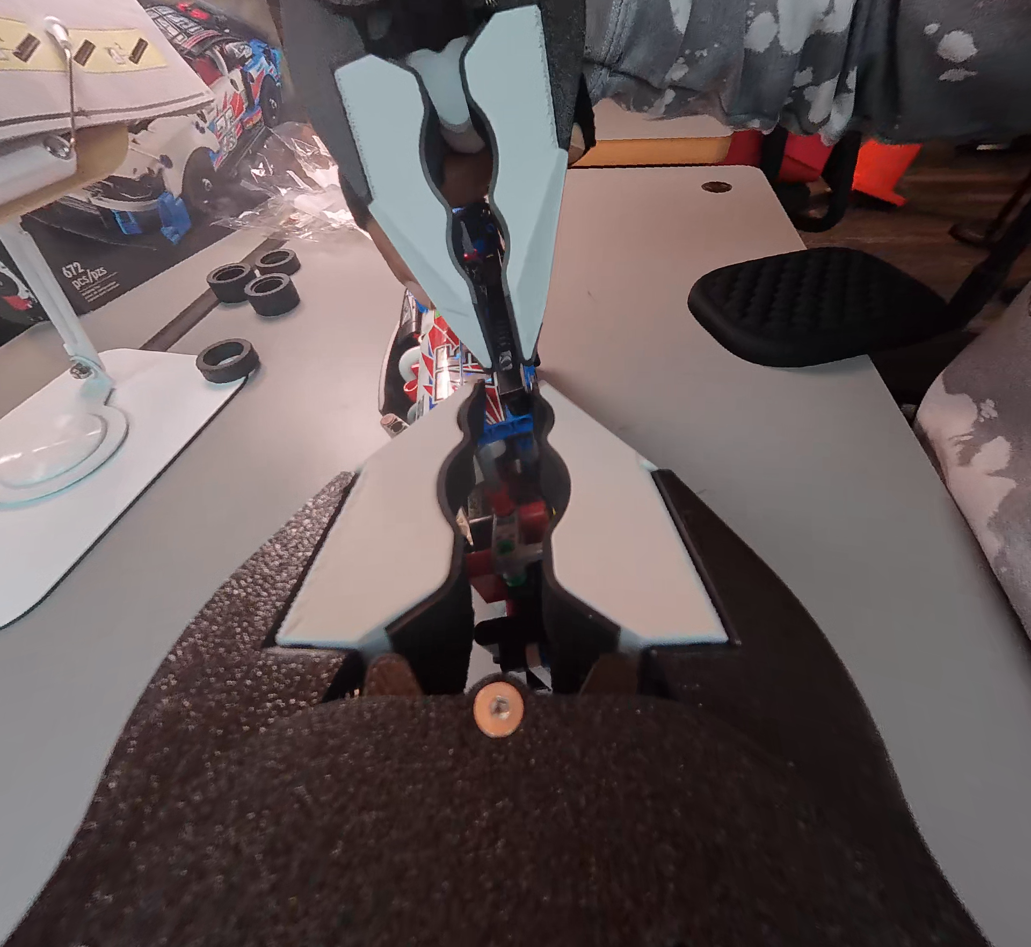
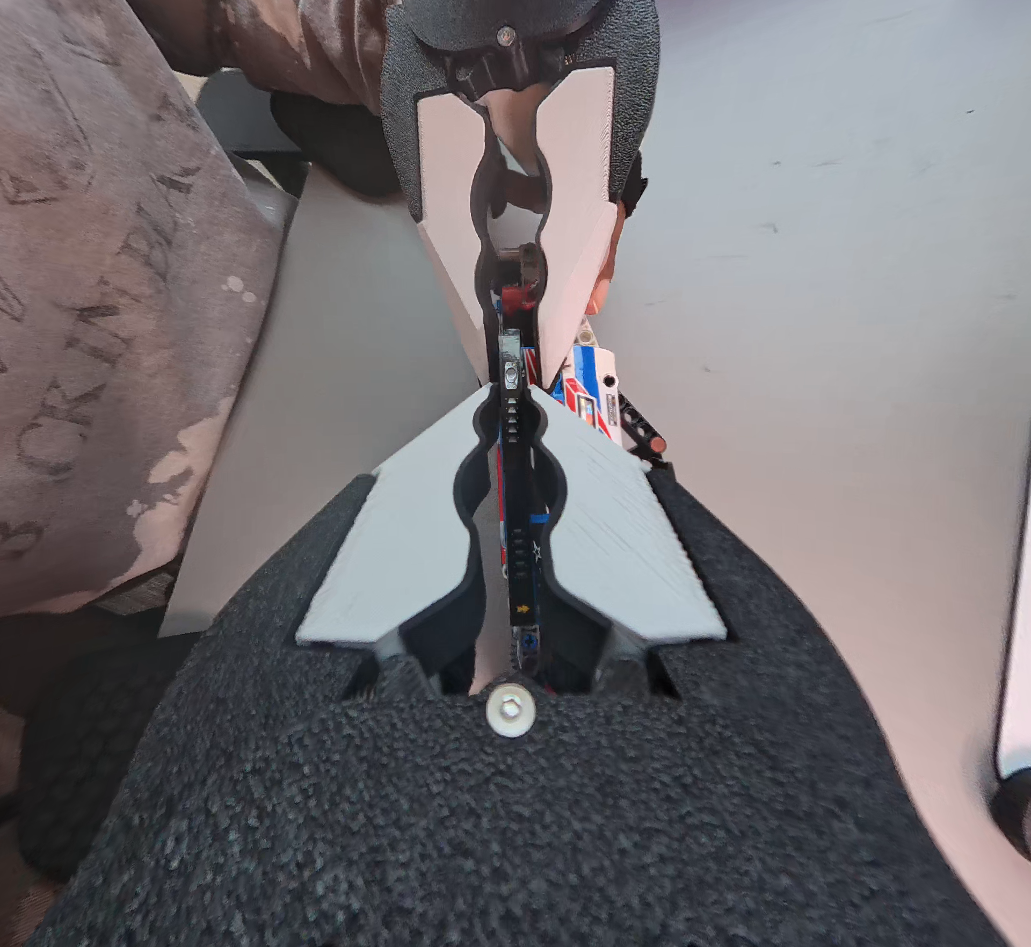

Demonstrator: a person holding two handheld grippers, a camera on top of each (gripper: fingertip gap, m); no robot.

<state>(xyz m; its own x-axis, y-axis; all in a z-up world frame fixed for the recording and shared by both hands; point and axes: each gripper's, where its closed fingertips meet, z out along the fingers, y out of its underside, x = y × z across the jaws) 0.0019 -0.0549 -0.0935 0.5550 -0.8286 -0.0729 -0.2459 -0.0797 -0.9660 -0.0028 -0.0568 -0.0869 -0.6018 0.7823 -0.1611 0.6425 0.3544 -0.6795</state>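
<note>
A toy brick race car [image 1: 432, 370] in white, red and blue is held on its edge above the grey table [image 1: 697, 474]. My left gripper [image 1: 510, 391] is shut on one end of it, with red and blue bricks showing between its fingers. My right gripper [image 1: 507, 359] reaches in from the far side and is shut on the car's other end, tip to tip with the left. In the right wrist view, the right gripper [image 2: 510, 390] clamps a black studded beam of the car [image 2: 588, 390], and the left gripper [image 2: 516, 374] faces it.
Several loose black tyres [image 1: 251, 281] lie on the table at left, in front of the toy's box [image 1: 184, 100]. A white stand with a lens [image 1: 83, 446] is at the far left. A black chair seat [image 1: 809, 306] is at the right. A person's mottled sleeve [image 2: 111, 306] is close by.
</note>
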